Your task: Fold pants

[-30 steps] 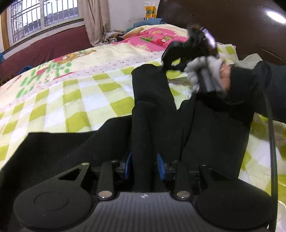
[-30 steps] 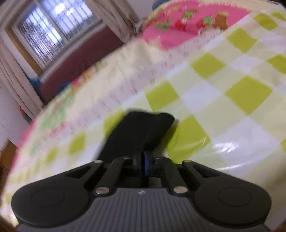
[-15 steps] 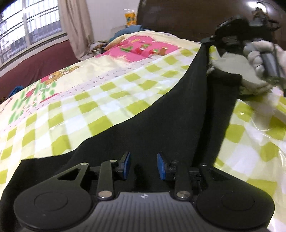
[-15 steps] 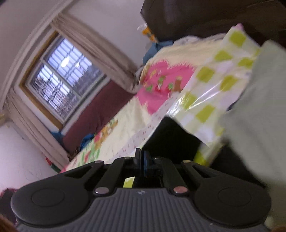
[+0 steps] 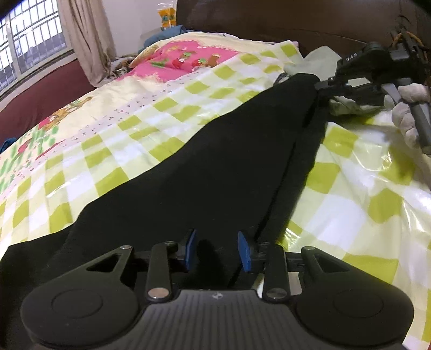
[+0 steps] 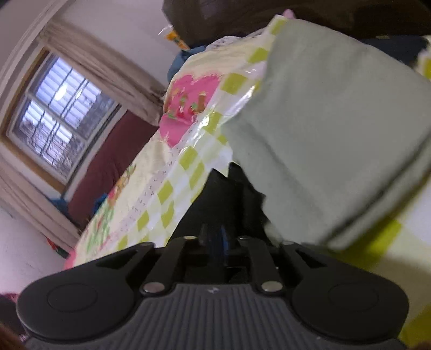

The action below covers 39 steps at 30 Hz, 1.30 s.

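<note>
The black pants (image 5: 229, 167) lie stretched long across the bed (image 5: 134, 134), over its yellow-green checked cover. A second ago they were bunched up in a hump right in front of the left gripper (image 5: 217, 254), which had a fold of them pinched. Now that gripper's blue jaws stand apart with the pants lying loose between them, so it has let go.

The right gripper (image 5: 322, 85) has pulled the far end of the pants away toward the dark headboard (image 5: 269, 24). Its jaws look pressed together on the black cloth there. A folded pale green cloth (image 6: 323, 129) sits just beside that end, near the headboard.

So the pants have gone from a crumpled heap to one long, flat strip. I think that means they are laid out straight and ready to be folded. The next move is probably to bring one end over toward the other.
</note>
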### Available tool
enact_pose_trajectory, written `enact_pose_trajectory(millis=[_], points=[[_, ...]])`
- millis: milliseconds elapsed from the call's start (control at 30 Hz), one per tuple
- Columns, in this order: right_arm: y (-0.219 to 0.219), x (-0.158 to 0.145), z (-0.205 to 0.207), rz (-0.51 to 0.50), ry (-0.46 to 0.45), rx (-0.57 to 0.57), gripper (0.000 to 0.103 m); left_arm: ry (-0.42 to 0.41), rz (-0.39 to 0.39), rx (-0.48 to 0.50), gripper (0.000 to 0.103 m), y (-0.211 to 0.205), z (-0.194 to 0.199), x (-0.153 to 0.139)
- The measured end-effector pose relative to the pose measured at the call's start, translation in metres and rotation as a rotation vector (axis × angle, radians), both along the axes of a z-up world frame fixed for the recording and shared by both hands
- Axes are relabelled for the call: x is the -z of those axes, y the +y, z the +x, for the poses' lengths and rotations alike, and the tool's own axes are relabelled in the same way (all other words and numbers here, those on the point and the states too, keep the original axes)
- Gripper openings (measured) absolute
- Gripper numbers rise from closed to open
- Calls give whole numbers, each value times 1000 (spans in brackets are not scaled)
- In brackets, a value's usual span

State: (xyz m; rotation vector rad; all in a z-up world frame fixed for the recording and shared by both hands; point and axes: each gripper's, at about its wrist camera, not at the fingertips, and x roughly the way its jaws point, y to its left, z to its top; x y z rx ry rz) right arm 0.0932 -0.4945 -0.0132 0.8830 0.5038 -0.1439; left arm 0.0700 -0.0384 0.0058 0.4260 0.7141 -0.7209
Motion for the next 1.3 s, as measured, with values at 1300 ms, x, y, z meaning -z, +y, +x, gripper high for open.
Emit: enact_pose_trajectory(millis=[1300], points=[[15, 23, 12, -173, 53, 24, 36, 2, -38, -7, 54, -11, -3, -2]])
